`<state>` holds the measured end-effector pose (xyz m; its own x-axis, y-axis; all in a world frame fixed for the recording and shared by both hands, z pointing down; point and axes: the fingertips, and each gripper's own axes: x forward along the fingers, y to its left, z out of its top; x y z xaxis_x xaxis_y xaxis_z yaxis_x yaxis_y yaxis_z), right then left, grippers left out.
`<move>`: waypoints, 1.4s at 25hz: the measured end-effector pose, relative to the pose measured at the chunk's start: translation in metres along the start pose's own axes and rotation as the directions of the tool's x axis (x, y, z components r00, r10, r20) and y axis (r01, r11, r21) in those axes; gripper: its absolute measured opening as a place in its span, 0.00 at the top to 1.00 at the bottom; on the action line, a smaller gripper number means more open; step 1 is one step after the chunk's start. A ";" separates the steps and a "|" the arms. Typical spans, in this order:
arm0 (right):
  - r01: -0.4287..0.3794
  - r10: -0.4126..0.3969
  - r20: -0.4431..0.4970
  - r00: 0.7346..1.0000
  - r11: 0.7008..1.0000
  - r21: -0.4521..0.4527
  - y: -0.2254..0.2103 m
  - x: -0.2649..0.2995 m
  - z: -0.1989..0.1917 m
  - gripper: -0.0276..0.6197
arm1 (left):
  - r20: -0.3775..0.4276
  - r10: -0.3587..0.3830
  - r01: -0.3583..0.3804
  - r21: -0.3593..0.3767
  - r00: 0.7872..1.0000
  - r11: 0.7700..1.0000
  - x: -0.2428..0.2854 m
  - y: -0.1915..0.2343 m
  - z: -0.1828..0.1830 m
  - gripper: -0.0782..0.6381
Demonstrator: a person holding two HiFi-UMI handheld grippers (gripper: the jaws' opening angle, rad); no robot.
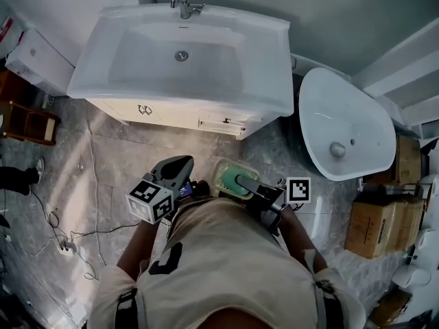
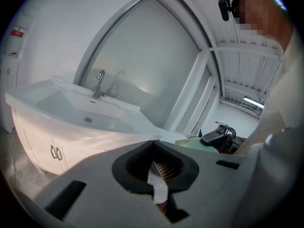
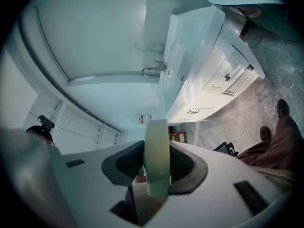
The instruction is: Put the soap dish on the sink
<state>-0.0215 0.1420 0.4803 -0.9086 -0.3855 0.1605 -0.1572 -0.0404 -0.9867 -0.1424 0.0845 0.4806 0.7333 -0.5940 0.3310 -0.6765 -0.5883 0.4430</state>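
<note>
The soap dish (image 1: 223, 177) is a pale green, shallow tray held over the floor in front of the white vanity sink (image 1: 180, 88). My right gripper (image 1: 240, 181) is shut on its rim. In the right gripper view the soap dish (image 3: 156, 160) stands edge-on, pinched between the dark pads of the right gripper (image 3: 156, 144), with the sink (image 3: 199, 56) ahead. My left gripper (image 1: 177, 166) hovers left of the dish, apart from it. Its jaws are shut with nothing between them. The left gripper view shows the left gripper (image 2: 153, 144), the sink (image 2: 71, 110) and the dish (image 2: 194, 144) at right.
A faucet (image 1: 182, 0) rises at the back of the sink. A loose white basin (image 1: 343, 125) leans at the right, with cardboard boxes (image 1: 384, 225) beyond it. Cables (image 1: 68, 238) trail on the grey floor at left, near a wooden shelf (image 1: 27, 118).
</note>
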 end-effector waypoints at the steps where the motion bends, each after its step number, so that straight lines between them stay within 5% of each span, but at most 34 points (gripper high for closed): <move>1: -0.007 0.007 -0.007 1.000 1.000 -0.002 0.001 0.000 0.005 0.73 | 0.004 0.006 -0.006 -0.003 1.000 1.000 0.003 -0.001 0.003 0.86; 17: -0.079 0.078 -0.011 0.997 0.997 -0.023 0.004 -0.046 0.110 0.73 | 0.020 0.082 -0.083 0.076 0.996 0.994 0.098 -0.027 0.057 0.86; 35: -0.093 0.094 -0.043 0.995 0.996 0.013 -0.019 -0.077 0.173 0.73 | -0.018 0.104 -0.103 0.055 0.994 0.993 0.176 -0.060 0.047 0.86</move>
<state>0.1182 0.0131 0.4828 -0.9352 -0.3474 0.0683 -0.0668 -0.0162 -0.9976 0.0242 -0.0107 0.4730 0.6603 -0.6416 0.3904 -0.7509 -0.5534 0.3604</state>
